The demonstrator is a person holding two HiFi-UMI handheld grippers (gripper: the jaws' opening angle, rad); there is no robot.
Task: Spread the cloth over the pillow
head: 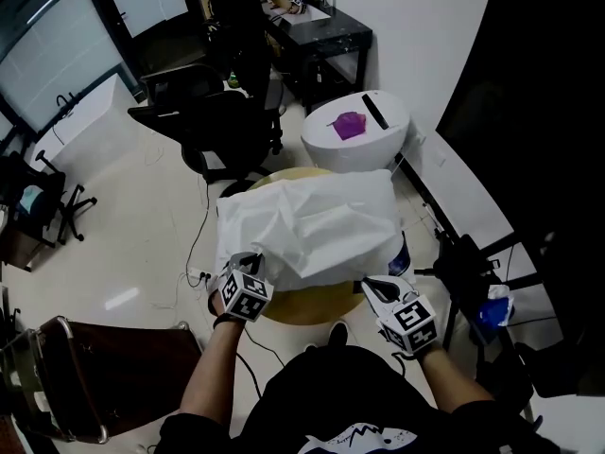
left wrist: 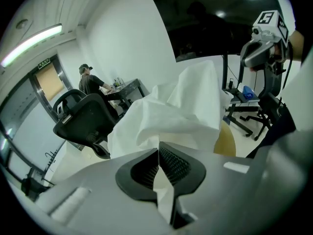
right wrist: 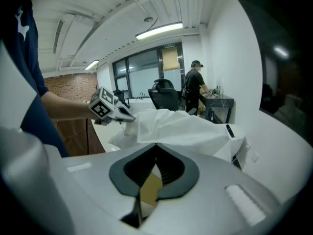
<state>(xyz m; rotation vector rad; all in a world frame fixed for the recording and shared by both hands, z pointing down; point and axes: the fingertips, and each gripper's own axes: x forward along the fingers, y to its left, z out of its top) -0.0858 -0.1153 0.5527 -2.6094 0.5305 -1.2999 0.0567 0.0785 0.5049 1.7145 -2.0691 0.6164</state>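
A white cloth [head: 312,220] lies crumpled over a bulky shape on a round wooden table [head: 312,305]; the pillow itself is hidden under it. My left gripper [head: 248,261] is at the cloth's near left corner, and in the left gripper view the left gripper [left wrist: 158,150] is shut with a fold of the cloth [left wrist: 166,116] pinched between its pads. My right gripper [head: 371,286] is at the near right corner. In the right gripper view the right gripper [right wrist: 156,145] is shut, and the cloth's [right wrist: 181,126] edge runs into the tips.
A white round stand [head: 378,145] with a purple object [head: 348,125] is just beyond the table. A black office chair [head: 222,121] stands to the far left, and a person works at a black desk [head: 321,36]. A black frame [head: 473,272] stands right of the table.
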